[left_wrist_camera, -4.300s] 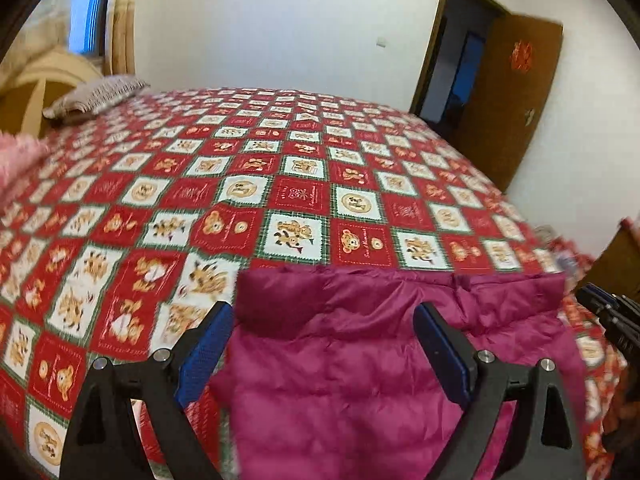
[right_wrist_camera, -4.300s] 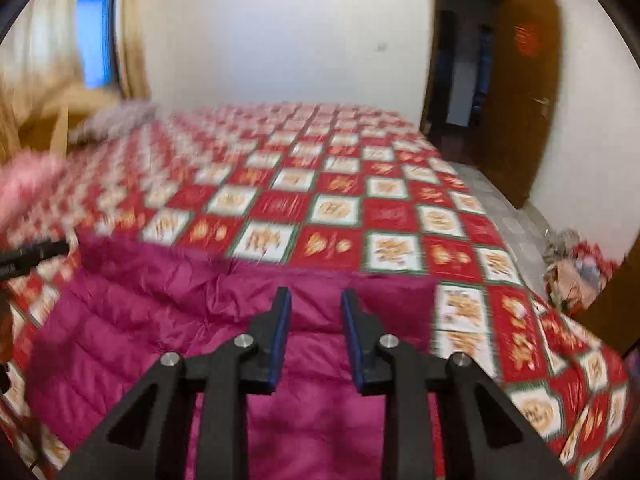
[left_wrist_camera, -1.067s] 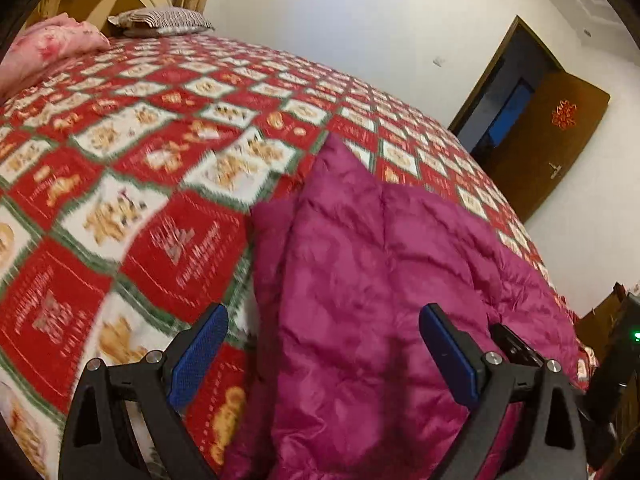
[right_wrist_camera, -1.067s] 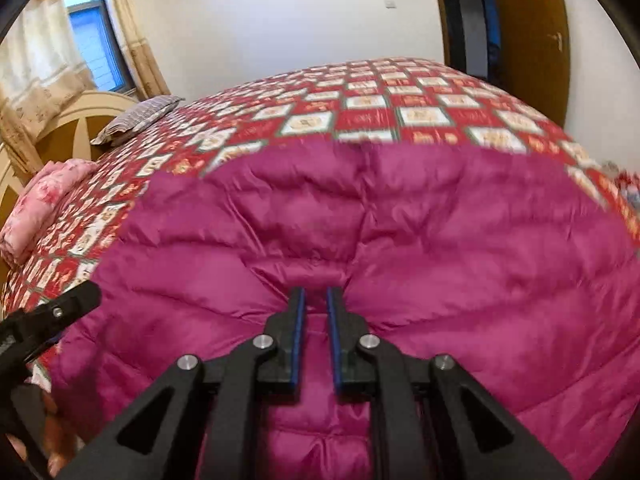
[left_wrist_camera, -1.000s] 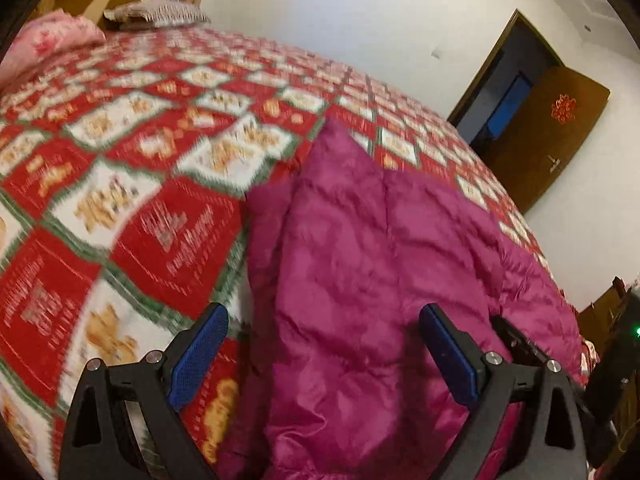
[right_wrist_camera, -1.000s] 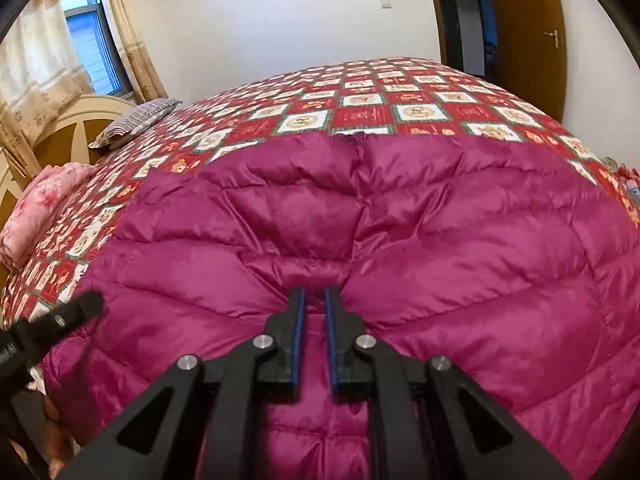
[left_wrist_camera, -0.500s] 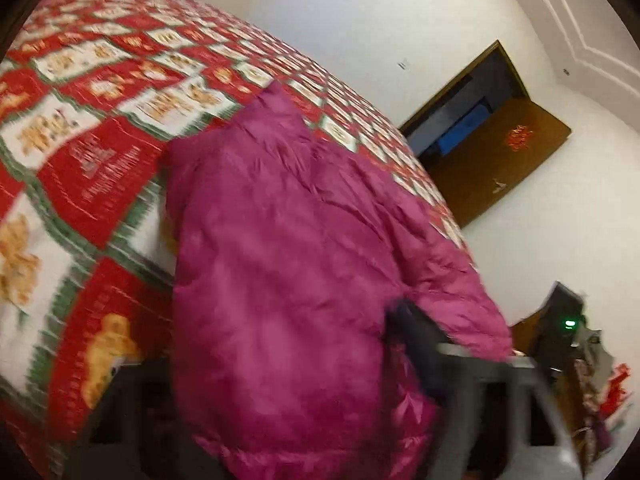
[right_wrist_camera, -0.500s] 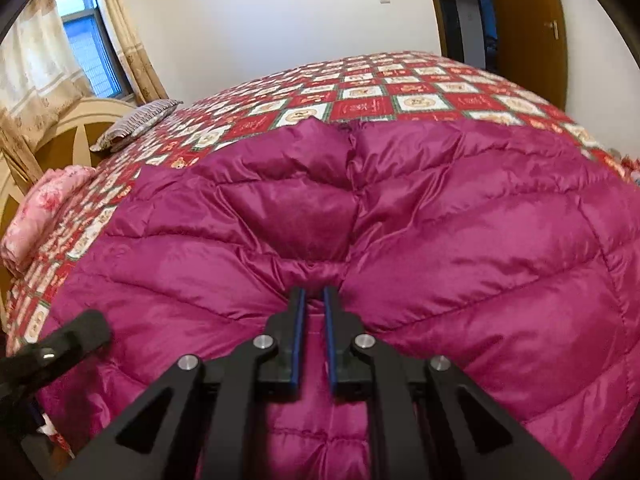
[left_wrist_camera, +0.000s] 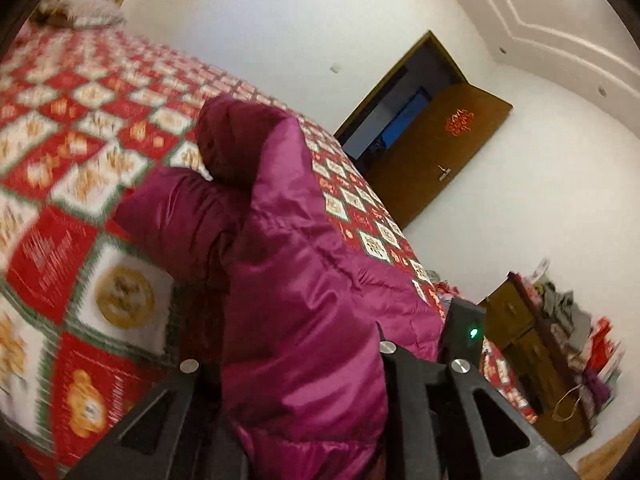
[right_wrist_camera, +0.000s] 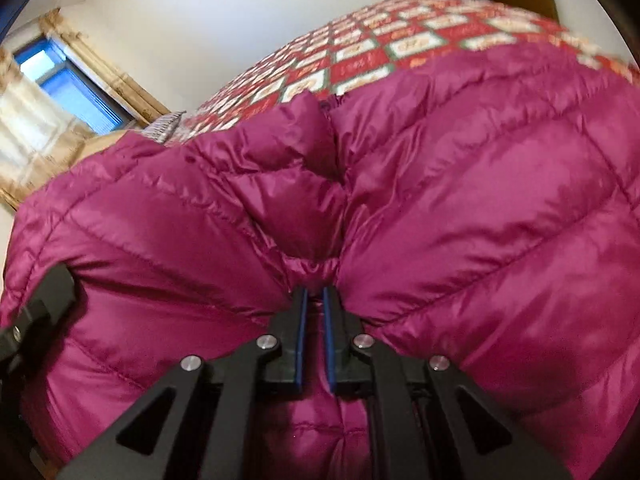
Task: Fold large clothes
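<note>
A magenta quilted down jacket [left_wrist_camera: 296,264] lies bunched on the bed's red patterned quilt [left_wrist_camera: 60,240]. It fills the right wrist view [right_wrist_camera: 460,200]. My left gripper [left_wrist_camera: 298,364] is closed in on a thick fold of the jacket's near edge; the fabric hides its fingertips. My right gripper [right_wrist_camera: 313,300] is shut on a pinch of the jacket, its blue pads almost touching. The left gripper's black body [right_wrist_camera: 36,312] shows at the left edge of the right wrist view. The right gripper's body with a green light [left_wrist_camera: 464,332] shows in the left wrist view.
A pillow [left_wrist_camera: 80,14] and headboard lie at the far end of the bed. An open brown door [left_wrist_camera: 436,152] stands beyond the bed. A cluttered wooden cabinet [left_wrist_camera: 540,340] stands at the right. A curtained window [right_wrist_camera: 64,92] shows in the right wrist view.
My left gripper has gone from wide open to closed on the jacket's edge. Both grippers have lifted and tilted, and the jacket has bunched up higher off the quilt.
</note>
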Motion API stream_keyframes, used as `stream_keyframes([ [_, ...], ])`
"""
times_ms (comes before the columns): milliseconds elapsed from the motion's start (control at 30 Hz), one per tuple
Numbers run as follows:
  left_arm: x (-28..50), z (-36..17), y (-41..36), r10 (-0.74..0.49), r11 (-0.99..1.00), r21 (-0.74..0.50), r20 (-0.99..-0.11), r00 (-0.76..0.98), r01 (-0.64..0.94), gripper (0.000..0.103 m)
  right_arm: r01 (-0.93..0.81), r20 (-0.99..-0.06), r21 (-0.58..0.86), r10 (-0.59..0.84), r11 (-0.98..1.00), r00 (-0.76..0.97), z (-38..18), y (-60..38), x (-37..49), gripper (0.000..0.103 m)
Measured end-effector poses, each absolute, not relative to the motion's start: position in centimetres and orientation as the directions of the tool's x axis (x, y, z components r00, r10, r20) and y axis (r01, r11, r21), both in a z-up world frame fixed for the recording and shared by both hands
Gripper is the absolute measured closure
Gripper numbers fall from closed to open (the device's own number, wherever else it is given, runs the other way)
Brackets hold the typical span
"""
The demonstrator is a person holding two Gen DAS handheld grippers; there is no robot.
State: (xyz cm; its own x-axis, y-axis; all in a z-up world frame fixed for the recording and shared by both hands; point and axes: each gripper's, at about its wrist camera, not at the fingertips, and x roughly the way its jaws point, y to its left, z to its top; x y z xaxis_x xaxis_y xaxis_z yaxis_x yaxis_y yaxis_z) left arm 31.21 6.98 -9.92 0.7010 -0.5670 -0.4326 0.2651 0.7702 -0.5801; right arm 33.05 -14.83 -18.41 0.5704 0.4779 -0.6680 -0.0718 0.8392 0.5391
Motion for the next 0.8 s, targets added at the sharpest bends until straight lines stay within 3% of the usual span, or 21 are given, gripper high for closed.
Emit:
stream_keyframes([
  [233, 30.1, -6.9, 8.7, -0.484, 0.856, -0.428, -0.465, 0.742, 0.290, 0.086, -0.133, -0.580, 0.716, 0.689, 0.686, 0.435, -19.5, -8.0, 31.7, 0.094],
  [333, 29.6, -6.2, 7.7, -0.409, 0.909, -0.290, -0.496, 0.766, 0.298, 0.086, -0.161, -0.534, 0.769, 0.761, 0.618, 0.369, -19.7, -6.4, 31.6, 0.094],
  [533, 28.9, -5.3, 4.5, -0.369, 0.925, -0.115, -0.502, 0.782, 0.363, 0.085, -0.217, -0.504, 0.751, 0.753, 0.624, 0.423, -17.0, -9.9, 30.6, 0.091],
  [800, 28.5, -7.0, -1.2, -0.319, 0.889, 0.110, -0.546, 0.774, 0.444, 0.085, -0.166, -0.516, 0.666, 0.611, 0.727, 0.600, -14.2, -19.4, 28.4, 0.089],
])
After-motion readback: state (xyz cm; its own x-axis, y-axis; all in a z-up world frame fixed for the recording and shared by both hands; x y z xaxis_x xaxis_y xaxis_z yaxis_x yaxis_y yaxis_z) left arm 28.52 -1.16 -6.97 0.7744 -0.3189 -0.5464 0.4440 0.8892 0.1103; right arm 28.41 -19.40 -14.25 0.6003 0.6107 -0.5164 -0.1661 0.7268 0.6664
